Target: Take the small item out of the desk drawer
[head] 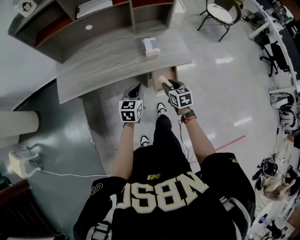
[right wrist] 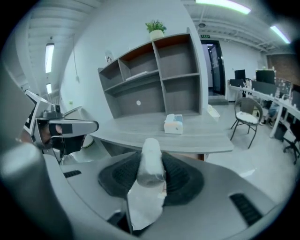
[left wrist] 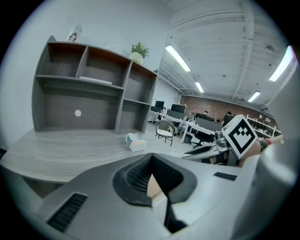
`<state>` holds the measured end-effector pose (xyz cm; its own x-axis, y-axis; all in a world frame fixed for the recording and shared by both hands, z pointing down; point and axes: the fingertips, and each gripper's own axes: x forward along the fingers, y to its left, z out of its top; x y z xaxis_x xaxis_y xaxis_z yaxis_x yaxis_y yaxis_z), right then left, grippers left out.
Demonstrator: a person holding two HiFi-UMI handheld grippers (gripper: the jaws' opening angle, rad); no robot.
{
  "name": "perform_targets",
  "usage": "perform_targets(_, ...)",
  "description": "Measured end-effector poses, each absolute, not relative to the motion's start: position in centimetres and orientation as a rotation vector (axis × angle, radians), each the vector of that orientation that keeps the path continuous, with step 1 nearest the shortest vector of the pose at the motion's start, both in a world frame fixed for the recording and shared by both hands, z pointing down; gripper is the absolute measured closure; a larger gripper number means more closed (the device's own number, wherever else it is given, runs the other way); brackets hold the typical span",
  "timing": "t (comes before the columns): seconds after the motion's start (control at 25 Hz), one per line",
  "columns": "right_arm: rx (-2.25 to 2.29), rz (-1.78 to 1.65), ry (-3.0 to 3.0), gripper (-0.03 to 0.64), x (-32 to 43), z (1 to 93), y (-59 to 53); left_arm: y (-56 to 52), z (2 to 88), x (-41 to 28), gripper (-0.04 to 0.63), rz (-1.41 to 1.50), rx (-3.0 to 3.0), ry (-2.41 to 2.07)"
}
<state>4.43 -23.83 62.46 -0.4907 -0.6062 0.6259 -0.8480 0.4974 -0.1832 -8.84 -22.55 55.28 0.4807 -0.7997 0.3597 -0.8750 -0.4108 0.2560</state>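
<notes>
White roll (right wrist: pixel 151 157) pinched in right gripper (right wrist: pixel 150 171) fingers, long axis along fingers, lifted clear above table (right wrist: pixel 201 137) edge. Left gripper (left wrist: pixel 151 163) fingers closed, empty.

We see a grey wood-grain desk (head: pixel 108 65) with a curved front edge, standing on a glossy pale floor (head: pixel 220 93). Along its back edge sits a grey shelf unit (head: pixel 101 28) with open compartments, resting directly on the desktop. A small tissue box (head: pixel 151 46) lies on the bare desktop near the right end, apart from the shelf unit. In one upper compartment we make out flat white sheets (head: pixel 93 7), and on top of the unit stands a small potted plant (left wrist: pixel 138 50). The floor turns darker grey to the left of the desk. On the pale part lies a red strip (head: pixel 229 143), and farther off stands a chair (head: pixel 220 14).
</notes>
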Motion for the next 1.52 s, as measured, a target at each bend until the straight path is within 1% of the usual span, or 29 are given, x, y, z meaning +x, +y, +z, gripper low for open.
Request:
perform_targets(0.48, 1.338, 0.522, -2.395, 0.468, 2.3, 53.6, -23.7, -21.9, 48.6, -12.7, 0.589, 0.190, 2.401, -1.548)
perform_targets(0.92, 1.483, 0.310, -2.549, 0.468, 0.6, 42.7, -22.3, -20.0, 40.0, -18.8, 0.589, 0.076, 2.420, -1.831)
perform_targets(1.24, 1.568, 0.092, -2.640, 0.469, -0.8, 35.4, -20.3, -17.8, 35.7, -20.4, 0.589, -0.011, 2.451, -1.900)
perform_targets(1.52, 1.603, 0.041, -2.650, 0.468, -1.3, 33.7, -18.5, -16.2, 32.9, -20.5, 0.589, -0.073, 2.514, -1.949)
